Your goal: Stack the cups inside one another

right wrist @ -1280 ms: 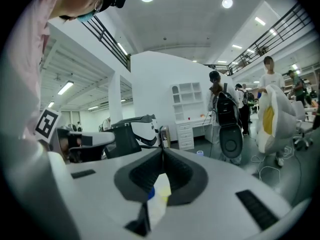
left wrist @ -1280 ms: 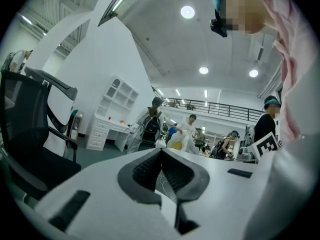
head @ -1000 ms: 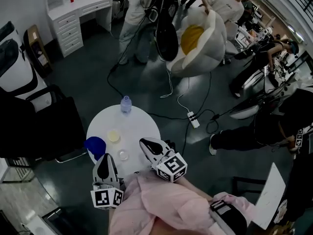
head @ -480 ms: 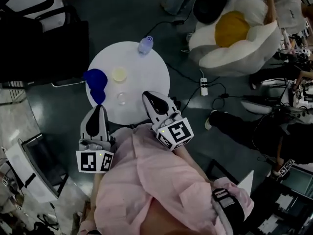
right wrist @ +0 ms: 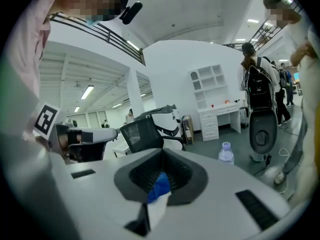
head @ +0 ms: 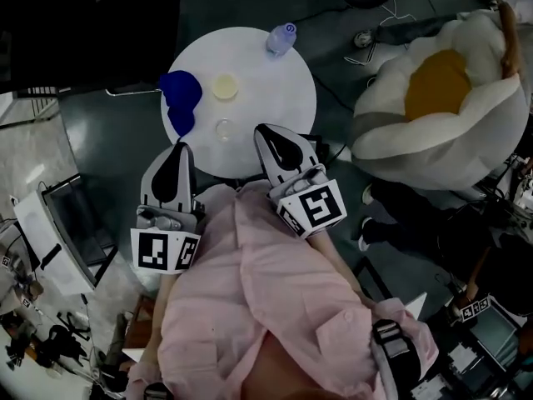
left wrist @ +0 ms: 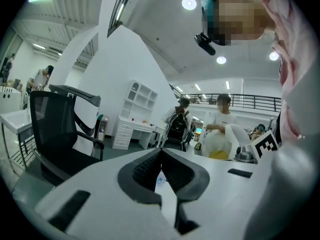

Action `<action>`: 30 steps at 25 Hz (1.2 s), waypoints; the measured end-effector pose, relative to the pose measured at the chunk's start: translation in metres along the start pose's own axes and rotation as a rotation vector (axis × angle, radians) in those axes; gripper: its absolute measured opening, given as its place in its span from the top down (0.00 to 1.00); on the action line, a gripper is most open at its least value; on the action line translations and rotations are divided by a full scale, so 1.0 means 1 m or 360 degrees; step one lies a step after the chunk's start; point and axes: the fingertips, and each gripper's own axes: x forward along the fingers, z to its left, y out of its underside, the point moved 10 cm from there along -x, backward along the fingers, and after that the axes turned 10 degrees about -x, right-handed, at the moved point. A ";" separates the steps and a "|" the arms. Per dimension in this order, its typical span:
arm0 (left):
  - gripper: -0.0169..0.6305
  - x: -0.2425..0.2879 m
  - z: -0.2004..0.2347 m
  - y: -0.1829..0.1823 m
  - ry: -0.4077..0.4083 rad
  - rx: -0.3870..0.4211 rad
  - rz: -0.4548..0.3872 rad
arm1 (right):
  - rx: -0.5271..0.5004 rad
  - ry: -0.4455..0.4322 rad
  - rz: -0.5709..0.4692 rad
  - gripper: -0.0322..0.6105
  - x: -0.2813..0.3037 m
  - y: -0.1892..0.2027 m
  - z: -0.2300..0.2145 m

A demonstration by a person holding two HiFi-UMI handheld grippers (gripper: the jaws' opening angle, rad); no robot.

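Yellow cup (head: 225, 86) and clear cup (head: 223, 128) appear in the head view alone; left gripper (head: 178, 148) and right gripper (head: 266, 132) are clenched, empty.

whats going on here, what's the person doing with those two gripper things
A person in a pink shirt holds the left gripper and the right gripper at the near edge of a round white table. Both are shut and empty. A blue cup, a yellowish cup and a clear cup sit apart, not yet stacked, with a water bottle beyond.
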 end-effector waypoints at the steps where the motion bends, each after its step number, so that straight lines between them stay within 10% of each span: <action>1: 0.95 0.002 0.000 -0.001 0.0003 0.0005 0.0000 | -0.0005 -0.0001 0.0005 0.90 0.001 0.000 -0.001; 30: 0.95 -0.002 0.001 0.007 0.0076 0.0011 0.0095 | 0.0031 0.0068 0.0098 0.90 -0.017 0.014 0.017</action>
